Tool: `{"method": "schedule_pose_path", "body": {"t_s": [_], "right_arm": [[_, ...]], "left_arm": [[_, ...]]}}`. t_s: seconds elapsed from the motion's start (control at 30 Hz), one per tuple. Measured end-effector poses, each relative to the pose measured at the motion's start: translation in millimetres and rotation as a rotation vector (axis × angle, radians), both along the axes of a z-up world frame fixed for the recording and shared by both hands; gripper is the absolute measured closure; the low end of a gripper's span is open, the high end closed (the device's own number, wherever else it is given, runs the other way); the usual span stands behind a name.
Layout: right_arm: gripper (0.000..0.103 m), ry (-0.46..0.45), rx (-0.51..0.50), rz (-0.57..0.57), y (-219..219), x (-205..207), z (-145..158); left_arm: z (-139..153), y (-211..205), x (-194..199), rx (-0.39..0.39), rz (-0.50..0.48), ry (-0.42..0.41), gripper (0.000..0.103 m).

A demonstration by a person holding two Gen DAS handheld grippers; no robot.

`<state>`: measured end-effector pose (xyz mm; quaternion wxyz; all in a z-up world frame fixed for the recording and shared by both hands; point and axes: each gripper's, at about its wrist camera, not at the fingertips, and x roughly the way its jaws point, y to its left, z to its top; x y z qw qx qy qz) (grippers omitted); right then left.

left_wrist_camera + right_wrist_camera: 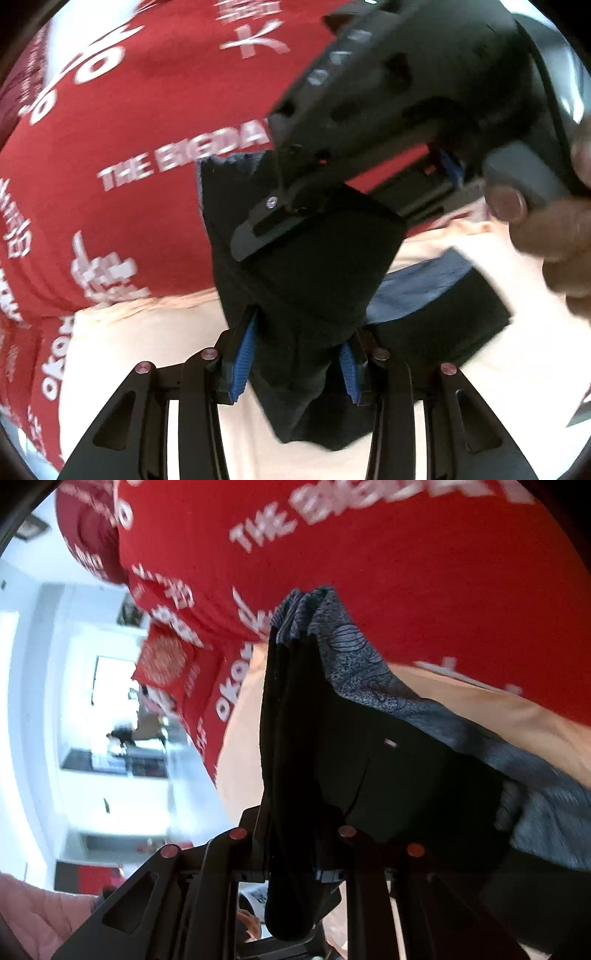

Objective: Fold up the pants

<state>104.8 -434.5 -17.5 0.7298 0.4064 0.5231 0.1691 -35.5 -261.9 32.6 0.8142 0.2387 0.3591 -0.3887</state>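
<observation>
The black pants (306,280) with a blue-grey patterned inner lining (417,288) hang lifted above a cream surface (147,350). My left gripper (295,365) is shut on a bunch of the black cloth between its blue pads (243,354). My right gripper (280,218) shows in the left wrist view above, its finger pressed on the same cloth. In the right wrist view the right gripper (299,853) is shut on a thick fold of the pants (332,746), whose patterned lining (351,657) drapes to the right.
A person in a red shirt with white lettering (129,147) stands close behind the pants. A hand (546,229) holds the right gripper's handle. The cream surface (498,716) lies under the pants. A bright room with white walls (55,701) shows at left.
</observation>
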Motion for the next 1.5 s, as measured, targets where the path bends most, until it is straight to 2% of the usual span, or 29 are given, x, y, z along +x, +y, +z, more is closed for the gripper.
{"method": "schedule_pose_path", "body": {"t_s": [0.13,0.23,0.37,0.47,0.7,0.73,0.8,0.83,0.87,0.93,1.07,1.23,1.37,1.43,1.5], "right_arm": [[0.085,-0.039,0.033,-0.134,-49.7,-63.5,9.7],[0.085,-0.043,0.047,-0.208,-80.8,-100.5,2.1],[0.086,-0.008,0.06,-0.304,-124.8,-155.1,-22.7],[0.086,0.031,0.066,-0.354,-143.0,-181.0,-43.6],[0.086,0.113,0.074,-0.434,-170.5,-220.6,-99.3],[0.086,0.135,0.056,-0.434,-172.9,-223.3,-107.4],[0.086,0.159,0.032,-0.428,-174.7,-226.0,-118.3],[0.086,0.17,0.021,-0.424,-173.5,-226.4,-121.4],[0.086,0.179,0.011,-0.42,-173.4,-227.9,-124.3],[0.083,0.185,-0.005,-0.426,-171.7,-230.7,-124.1],[0.08,0.193,-0.077,-0.429,-164.9,-231.8,-113.8],[0.08,0.221,-0.235,-0.399,-157.6,-231.9,-98.3],[0.08,0.271,-0.372,-0.374,-148.3,-232.5,-84.4],[0.08,0.287,-0.381,-0.384,-148.9,-244.3,-81.6],[0.08,0.279,-0.325,-0.406,-148.9,-251.4,-77.1]], "left_arm": [[-2.2,-41.7,-41.2,0.009,-0.11,0.002,0.062],[-15.9,-69.5,-70.5,0.043,-0.179,-0.01,0.062],[-43.4,-101.6,-99.2,0.102,-0.241,-0.002,0.062],[-65.7,-120.1,-114.4,0.155,-0.271,0.006,0.062],[-110.8,-141.1,-130.0,0.26,-0.286,0.055,0.062],[-112.8,-141.1,-130.2,0.272,-0.286,0.053,0.057],[-113.6,-137.9,-129.2,0.283,-0.295,0.088,0.055],[-111.9,-135.1,-128.1,0.282,-0.298,0.098,0.049],[-109.7,-131.5,-127.2,0.282,-0.298,0.101,0.035],[-100.1,-118.4,-119.9,0.264,-0.266,0.115,0.025],[-81.5,-94.8,-102.1,0.251,-0.187,0.142,0.025],[-78.0,-63.8,-60.1,0.272,0.003,0.229,0.025],[-83.2,-46.9,-30.7,0.298,0.108,0.209,0.025],[-83.4,-37.9,-14.7,0.288,0.15,0.215,0.025],[-85.3,-29.1,2.5,0.264,0.199,0.247,0.025]]}}
